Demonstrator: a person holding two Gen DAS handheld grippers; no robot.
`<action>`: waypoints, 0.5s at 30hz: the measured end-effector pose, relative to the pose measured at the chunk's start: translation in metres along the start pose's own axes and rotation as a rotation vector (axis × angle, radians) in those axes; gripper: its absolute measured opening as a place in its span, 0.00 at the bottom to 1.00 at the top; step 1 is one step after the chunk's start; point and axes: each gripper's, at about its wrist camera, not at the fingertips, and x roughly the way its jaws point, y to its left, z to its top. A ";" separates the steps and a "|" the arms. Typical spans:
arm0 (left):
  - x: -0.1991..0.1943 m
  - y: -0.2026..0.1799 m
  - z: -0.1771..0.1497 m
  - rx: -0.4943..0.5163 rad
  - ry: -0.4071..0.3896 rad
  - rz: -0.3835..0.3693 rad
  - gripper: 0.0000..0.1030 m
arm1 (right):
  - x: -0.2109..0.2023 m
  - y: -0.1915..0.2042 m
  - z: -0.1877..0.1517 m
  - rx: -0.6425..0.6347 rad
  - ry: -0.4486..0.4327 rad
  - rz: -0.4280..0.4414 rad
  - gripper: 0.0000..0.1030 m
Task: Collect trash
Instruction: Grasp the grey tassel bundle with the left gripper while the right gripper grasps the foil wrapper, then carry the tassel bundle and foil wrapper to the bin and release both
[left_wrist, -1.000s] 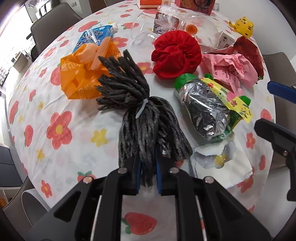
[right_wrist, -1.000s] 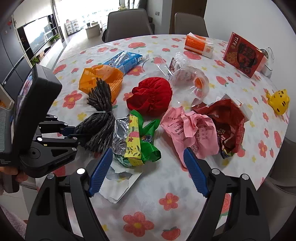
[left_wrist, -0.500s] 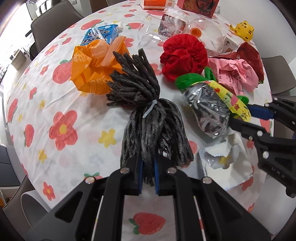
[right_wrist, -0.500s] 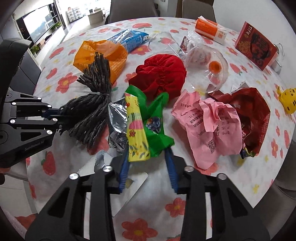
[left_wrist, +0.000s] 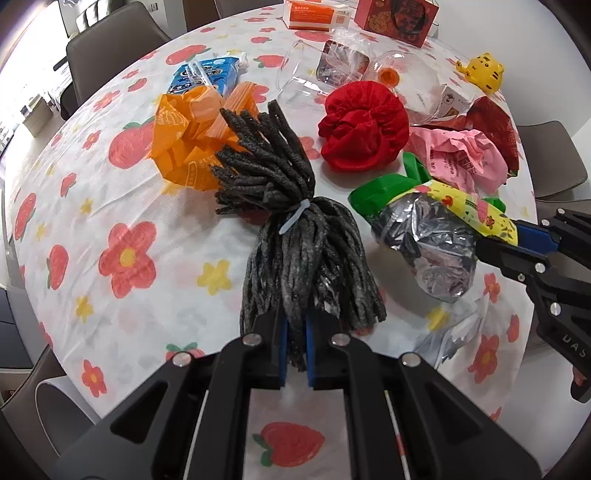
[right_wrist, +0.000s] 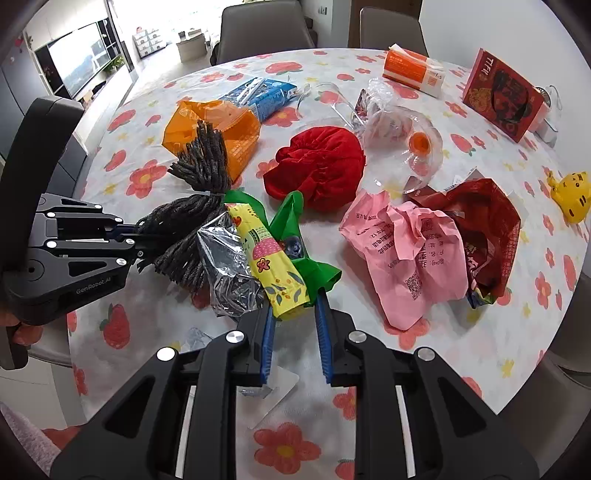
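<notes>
Change since a second ago: right gripper (right_wrist: 293, 332) stood wide and clear of the trash then; its jaws are now narrow and closing around the near end of the snack wrapper (right_wrist: 266, 258). Left gripper (left_wrist: 295, 350) stays clamped where it was.
Left gripper: blue pads nearly together, pinching the loose strands of the grey mop head (left_wrist: 291, 236).
Right gripper: ribbed blue pads flank the wrapper's tail, which lies between them.
Mop head: thick, fuzzy grey cords, cinched at the waist by a pale zip tie, fanning both ways on the flowered tablecloth (left_wrist: 122, 258).
Snack wrapper: crinkled, yellow and green outside, silver foil inside, touching the mop's cords.
Behind: crumpled pink paper bag (right_wrist: 406, 251) against a dark red foil bag (right_wrist: 487, 229); bunched red cloth (right_wrist: 317, 166); glossy orange plastic bag (right_wrist: 218, 136).
Far side: clear plastic packaging (right_wrist: 402, 140), blue pouch (right_wrist: 258, 92), yellow tiger toy (right_wrist: 570, 190).
</notes>
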 end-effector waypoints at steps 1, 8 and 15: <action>-0.003 0.001 -0.001 0.000 -0.005 -0.003 0.07 | -0.002 0.000 0.000 0.002 -0.003 -0.001 0.19; -0.037 0.009 -0.014 0.000 -0.053 -0.010 0.07 | -0.027 0.010 0.000 -0.008 -0.045 0.007 0.19; -0.080 0.043 -0.055 -0.071 -0.092 0.001 0.07 | -0.057 0.045 0.006 -0.070 -0.095 0.044 0.19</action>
